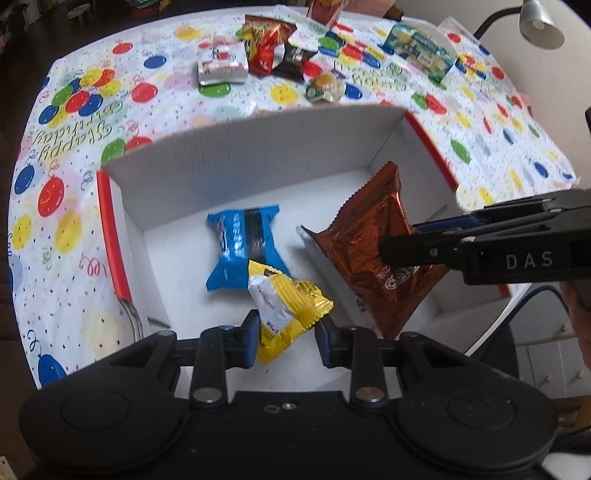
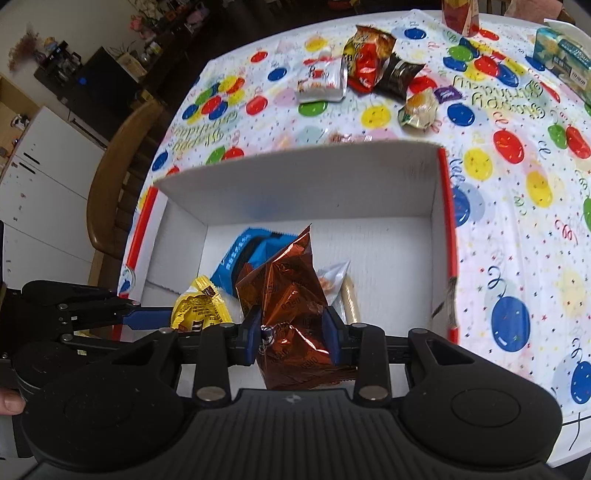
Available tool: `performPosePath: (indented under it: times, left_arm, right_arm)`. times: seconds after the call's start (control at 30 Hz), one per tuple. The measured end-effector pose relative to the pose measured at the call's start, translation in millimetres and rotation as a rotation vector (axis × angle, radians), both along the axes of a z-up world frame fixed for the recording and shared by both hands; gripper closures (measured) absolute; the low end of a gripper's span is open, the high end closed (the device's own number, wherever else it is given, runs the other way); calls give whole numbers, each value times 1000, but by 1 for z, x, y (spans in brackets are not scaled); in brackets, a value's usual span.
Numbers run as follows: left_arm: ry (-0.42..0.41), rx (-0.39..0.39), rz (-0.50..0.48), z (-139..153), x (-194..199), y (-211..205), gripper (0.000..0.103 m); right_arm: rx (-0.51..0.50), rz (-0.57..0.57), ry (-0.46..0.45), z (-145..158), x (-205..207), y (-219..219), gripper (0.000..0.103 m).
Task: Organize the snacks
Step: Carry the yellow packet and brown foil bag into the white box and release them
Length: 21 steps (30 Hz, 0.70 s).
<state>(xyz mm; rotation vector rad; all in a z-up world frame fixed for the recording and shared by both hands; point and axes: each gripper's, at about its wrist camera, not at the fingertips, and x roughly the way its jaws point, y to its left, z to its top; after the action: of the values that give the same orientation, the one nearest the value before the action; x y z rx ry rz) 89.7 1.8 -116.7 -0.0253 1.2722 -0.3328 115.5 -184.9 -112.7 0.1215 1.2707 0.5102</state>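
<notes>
A white corrugated box (image 1: 258, 155) (image 2: 295, 184) with red outer sides stands open on the balloon tablecloth. A blue packet (image 1: 243, 251) (image 2: 240, 254) lies on its floor. My left gripper (image 1: 288, 343) (image 2: 166, 325) is over the box's near side, shut on a yellow packet (image 1: 288, 306) (image 2: 199, 310). My right gripper (image 2: 291, 332) (image 1: 406, 243) comes in from the right, shut on a crinkled orange-brown foil bag (image 1: 369, 243) (image 2: 288, 288) held above the box floor. A pale wrapper (image 2: 332, 280) lies in the box behind the bag.
Beyond the box lie a white packet (image 1: 221, 62), a red-yellow bag (image 1: 262, 40), a dark packet (image 1: 291, 59), a round wrapped bun (image 1: 325, 88) and a blue-green pack (image 1: 421, 48). A lamp (image 1: 539, 22) stands far right. A wooden chair (image 2: 118, 177) stands at the table's left edge.
</notes>
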Motion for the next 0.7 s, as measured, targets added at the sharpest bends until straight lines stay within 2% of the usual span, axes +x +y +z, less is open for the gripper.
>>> performPosePath:
  times: [0.37,0.7]
  left_arm:
    - [65,45,0,-26,-3,0,74]
    - [76,56,-13,-35,-9,-5,74]
  right_arm:
    - [-53,13,4,-18,-13,20,69]
    - [-64,5,14,-25,-17,23,68]
